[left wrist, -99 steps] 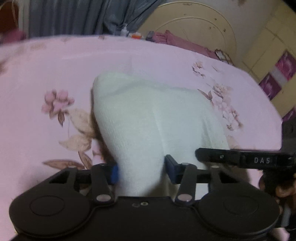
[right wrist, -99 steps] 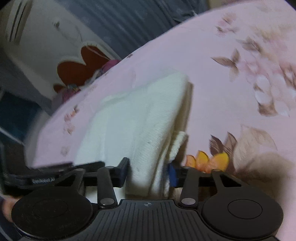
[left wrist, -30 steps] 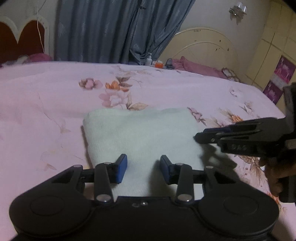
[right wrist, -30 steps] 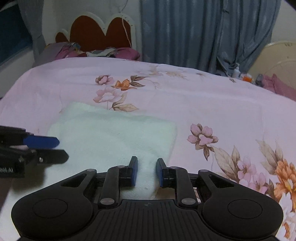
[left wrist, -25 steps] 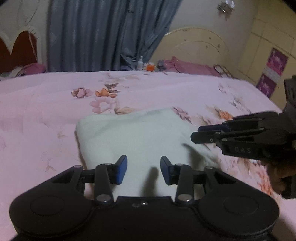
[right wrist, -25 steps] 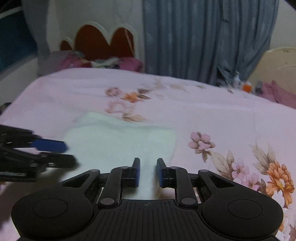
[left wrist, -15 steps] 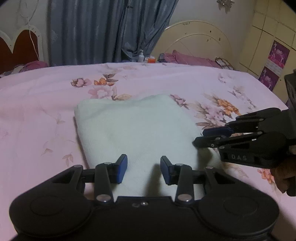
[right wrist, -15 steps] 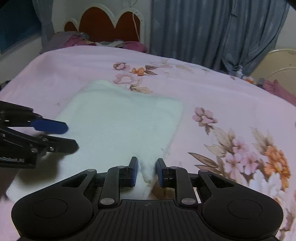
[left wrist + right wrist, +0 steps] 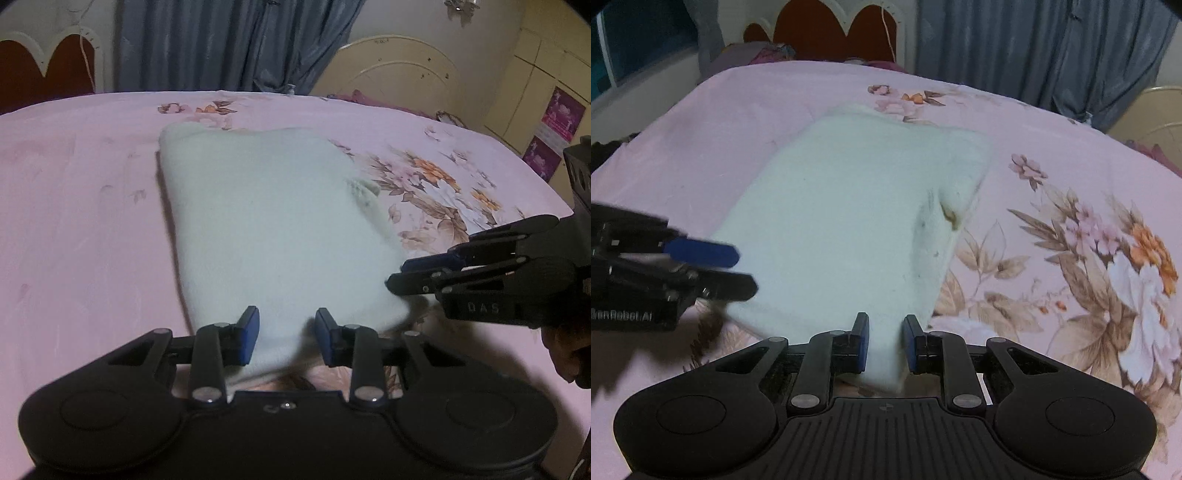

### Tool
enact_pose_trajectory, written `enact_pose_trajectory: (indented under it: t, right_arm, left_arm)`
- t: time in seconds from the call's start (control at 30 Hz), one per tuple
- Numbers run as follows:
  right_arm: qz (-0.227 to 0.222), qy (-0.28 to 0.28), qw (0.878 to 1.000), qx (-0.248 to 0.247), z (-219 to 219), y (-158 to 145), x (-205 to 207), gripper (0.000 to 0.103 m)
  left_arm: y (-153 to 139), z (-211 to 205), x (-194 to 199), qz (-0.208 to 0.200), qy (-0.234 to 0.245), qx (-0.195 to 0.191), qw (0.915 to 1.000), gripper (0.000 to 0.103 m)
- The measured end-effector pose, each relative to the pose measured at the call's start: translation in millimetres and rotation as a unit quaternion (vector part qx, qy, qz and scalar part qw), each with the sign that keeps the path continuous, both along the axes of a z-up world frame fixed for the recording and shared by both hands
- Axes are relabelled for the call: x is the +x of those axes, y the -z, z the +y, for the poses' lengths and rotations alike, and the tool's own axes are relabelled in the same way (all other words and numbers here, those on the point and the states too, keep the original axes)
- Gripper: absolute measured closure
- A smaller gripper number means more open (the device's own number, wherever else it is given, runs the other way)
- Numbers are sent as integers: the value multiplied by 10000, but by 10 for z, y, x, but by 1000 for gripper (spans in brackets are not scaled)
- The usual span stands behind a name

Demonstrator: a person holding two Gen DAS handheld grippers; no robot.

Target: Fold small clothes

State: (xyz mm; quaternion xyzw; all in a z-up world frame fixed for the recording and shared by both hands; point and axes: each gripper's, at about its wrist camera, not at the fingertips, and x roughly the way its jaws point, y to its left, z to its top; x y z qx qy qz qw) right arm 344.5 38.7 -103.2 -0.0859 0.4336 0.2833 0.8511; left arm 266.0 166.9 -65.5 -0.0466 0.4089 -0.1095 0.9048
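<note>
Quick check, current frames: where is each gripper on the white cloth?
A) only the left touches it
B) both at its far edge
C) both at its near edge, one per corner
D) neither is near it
C: the white cloth lies flat on the pink bedsheet, its near edge between the fingers of the left gripper at one corner and of the right gripper at the other.

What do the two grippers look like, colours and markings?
Both are matte black with blue pads on the jaws. Left gripper: smooth body, two round discs, silver pivot pins. Right gripper: ribbed top, same discs and pins. White lettering runs along the side of each; no cables visible.
</note>
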Motion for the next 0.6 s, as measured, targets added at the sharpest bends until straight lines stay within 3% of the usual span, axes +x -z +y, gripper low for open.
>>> enact_pose_trajectory:
  t: [0.33,0.4,0.43,0.5,0.53,0.57,0.6]
  right_arm:
    - [154,256,9995,135,-205,-45,-198,83]
    - [112,391,9987,309,-334,-138,-348,83]
    - [53,465,9982,381,-385,-193,-423,83]
    - [-59,639,9967,497,-522,-305,-566,83]
    - [-157,757,9956,522,-587,-368,-645,76]
    - [-253,881,9946,488,-636,-416,-706,59]
    - [-452,1066,9922,453,-703,-481,-805,4]
  left_arm:
    - [-69,-181,-344,47,-271,218,9994,71]
    - [-125,-218,-480,-11,-352,214,9992,65]
    - [-158,-241,-553,-75,-421,273,9987,56]
    - [-246,-302,-712,-294,-693,393,9964,13]
    - [-294,-343,-815,-504,-900,495,9934,4]
    - [-335,-391,-902,-665,-1010,600,9908,1]
    - [-368,-435,-965,-679,-1004,625,9907,1]
